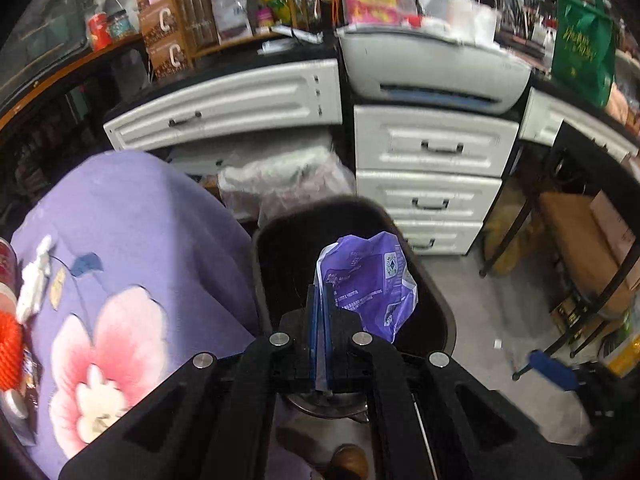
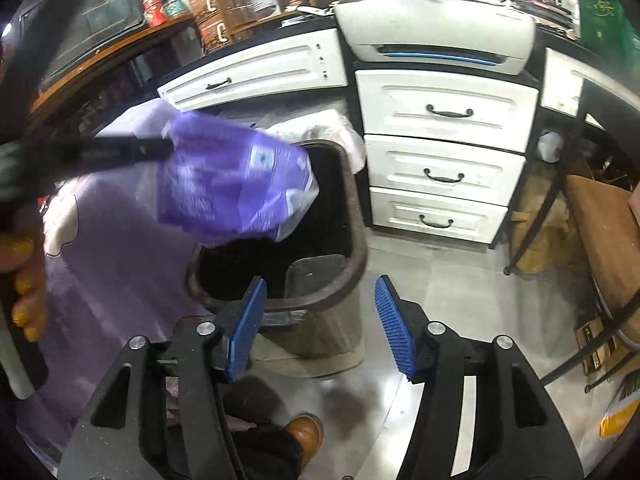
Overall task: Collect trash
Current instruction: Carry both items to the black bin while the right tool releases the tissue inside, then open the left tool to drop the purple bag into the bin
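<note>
Left gripper [image 1: 320, 300] nearest lens, jaws clenched on purple wrapper [image 1: 368, 280], pinched at one edge so rest hangs free for clean drop. Wrapper held directly over open mouth of black bin [image 2: 356, 240], not yet released. Bin stands on floor just beside surface with purple floral cloth [image 1: 132, 240], short carry for trash. Right gripper [image 2: 320, 320] hangs near bin rim, jaws released, empty, likely free for next piece.
</note>
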Motion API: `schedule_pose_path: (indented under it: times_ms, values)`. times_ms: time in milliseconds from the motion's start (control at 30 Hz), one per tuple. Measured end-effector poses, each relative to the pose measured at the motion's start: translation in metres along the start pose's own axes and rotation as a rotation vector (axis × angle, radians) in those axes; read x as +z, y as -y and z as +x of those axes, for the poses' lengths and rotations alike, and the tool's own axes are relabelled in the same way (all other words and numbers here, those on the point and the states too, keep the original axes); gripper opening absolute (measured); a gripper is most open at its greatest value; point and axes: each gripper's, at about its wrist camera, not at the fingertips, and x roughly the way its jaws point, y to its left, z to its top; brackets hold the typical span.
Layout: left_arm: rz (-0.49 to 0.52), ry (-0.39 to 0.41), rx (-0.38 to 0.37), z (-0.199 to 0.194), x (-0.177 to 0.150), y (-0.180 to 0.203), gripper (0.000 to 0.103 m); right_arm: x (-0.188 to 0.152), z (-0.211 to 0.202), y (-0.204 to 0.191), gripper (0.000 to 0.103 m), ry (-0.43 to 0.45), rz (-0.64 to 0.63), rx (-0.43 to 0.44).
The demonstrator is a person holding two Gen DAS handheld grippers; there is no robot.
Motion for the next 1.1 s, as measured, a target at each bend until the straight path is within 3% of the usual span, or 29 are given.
schedule_pose_path:
  times_ms: [133, 200, 300, 533, 800, 1000, 1100]
  values:
    - [-0.007, -0.03, 0.008, 0.008, -0.005, 0.003, 0.018, -0.004, -0.008, 0.01, 0.061, 0.007, 0.029, -0.003]
    - [-0.009, -0.027, -0.008, 0.004, -0.007, 0.003, 0.039, -0.003, -0.008, 0.014, 0.061, 0.011, 0.038, -0.012]
    - [-0.02, 0.014, -0.039, -0.012, -0.007, 0.002, 0.054, -0.003, -0.009, 0.015, 0.061, 0.01, 0.058, -0.009]
    - [-0.048, 0.096, -0.091, -0.059, -0.012, -0.009, 0.071, -0.003, -0.016, 0.003, 0.061, 0.019, 0.039, 0.001]
    - [-0.05, 0.208, -0.094, -0.137, -0.045, -0.05, 0.089, 0.003, -0.035, -0.036, 0.061, 0.039, -0.041, 0.044]
    - [-0.068, 0.278, -0.065, -0.192, -0.08, -0.093, 0.095, 0.007, -0.058, -0.089, 0.061, 0.063, -0.14, 0.119]
    - [-0.1, 0.307, -0.01, -0.213, -0.1, -0.119, 0.097, 0.008, -0.068, -0.119, 0.062, 0.072, -0.196, 0.164]
